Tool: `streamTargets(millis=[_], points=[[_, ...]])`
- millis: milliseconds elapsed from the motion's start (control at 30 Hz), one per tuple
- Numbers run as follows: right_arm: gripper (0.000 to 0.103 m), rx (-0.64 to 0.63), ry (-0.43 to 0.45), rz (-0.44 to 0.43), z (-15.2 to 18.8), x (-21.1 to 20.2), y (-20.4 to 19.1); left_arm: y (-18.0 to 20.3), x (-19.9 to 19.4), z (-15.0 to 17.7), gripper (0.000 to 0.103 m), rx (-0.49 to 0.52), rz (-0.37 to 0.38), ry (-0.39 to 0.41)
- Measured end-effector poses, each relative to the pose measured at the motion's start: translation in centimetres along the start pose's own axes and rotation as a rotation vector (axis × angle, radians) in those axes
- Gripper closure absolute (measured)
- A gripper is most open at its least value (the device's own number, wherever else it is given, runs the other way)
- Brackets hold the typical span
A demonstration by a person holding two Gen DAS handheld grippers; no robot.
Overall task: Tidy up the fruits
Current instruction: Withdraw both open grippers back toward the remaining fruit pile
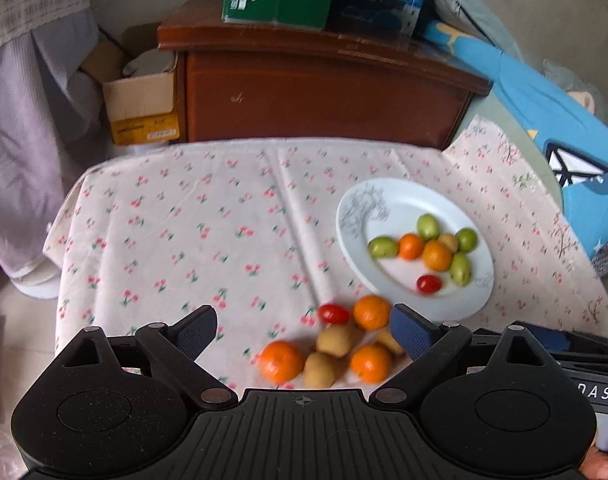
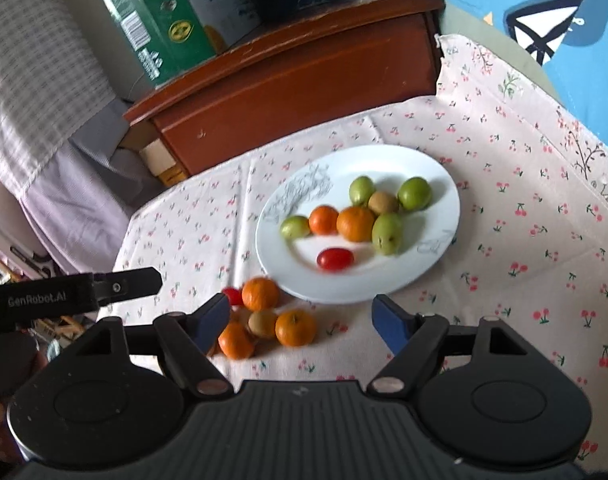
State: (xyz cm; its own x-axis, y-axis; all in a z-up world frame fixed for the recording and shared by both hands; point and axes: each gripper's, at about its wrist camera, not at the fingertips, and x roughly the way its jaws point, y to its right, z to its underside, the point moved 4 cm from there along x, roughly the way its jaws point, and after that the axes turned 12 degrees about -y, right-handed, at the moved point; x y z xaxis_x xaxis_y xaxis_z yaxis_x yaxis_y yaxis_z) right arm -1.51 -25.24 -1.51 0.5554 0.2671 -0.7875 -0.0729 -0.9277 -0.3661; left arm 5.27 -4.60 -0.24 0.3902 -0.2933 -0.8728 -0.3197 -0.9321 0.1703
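While both grippers, left point(image 1: 304, 332) and right point(image 2: 301, 320), stand open and empty, we note loose fruit point(image 1: 332, 344) on the cloth point(image 1: 183, 240) beside the plate point(image 1: 384, 200). We judge it light, round, prone to rolling; grasp across the middle, gently.

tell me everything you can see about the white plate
The white plate is round and shallow with a glossy, ceramic-looking surface and a grey sketch-like print on its rim, with a fainter one on the opposite side. It lies flat on the cherry-print tablecloth. It holds four green fruits, two oranges, one brownish fruit and one red cherry tomato, mostly clustered together. Part of its surface is bare. Loose fruit lies on the cloth just beside its near edge. Neither gripper touches it.
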Motion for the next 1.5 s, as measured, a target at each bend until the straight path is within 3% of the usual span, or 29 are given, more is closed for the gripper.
streamTargets(millis=[333,433,567,733,1200,1400,1500], points=[[0.027,-0.05,-0.013,0.029,1.1,1.0,-0.4,-0.9,1.3,2.5,0.008,0.082,-0.05,-0.018],[0.038,-0.058,-0.011,0.026,1.2,1.3,-0.5,-2.0,1.9,3.2,0.009,0.051,-0.067,-0.009],[0.05,-0.053,-0.021,0.026,1.4,2.0,-0.6,-3.2,2.0,3.3,0.009,-0.032,-0.002,0.006],[0.065,-0.053,-0.033,0.021,1.6,3.1,-0.8,-3.6,2.5,3.3,0.011,-0.058,-0.006,0.013],[0.065,-0.027,-0.049,0.033,1.5,5.1,-0.7,-3.9,4.4,3.5,0.015,-0.049,-0.026,-0.021],[0.065,-0.014,-0.05,0.035,1.3,5.6,-0.4,-3.7,4.9,3.3,0.016,-0.061,-0.006,-0.014],[0.065,-0.017,-0.048,0.033,1.3,5.8,-0.4,-3.7,5.1,3.1,0.021,-0.08,0.018,-0.009]])
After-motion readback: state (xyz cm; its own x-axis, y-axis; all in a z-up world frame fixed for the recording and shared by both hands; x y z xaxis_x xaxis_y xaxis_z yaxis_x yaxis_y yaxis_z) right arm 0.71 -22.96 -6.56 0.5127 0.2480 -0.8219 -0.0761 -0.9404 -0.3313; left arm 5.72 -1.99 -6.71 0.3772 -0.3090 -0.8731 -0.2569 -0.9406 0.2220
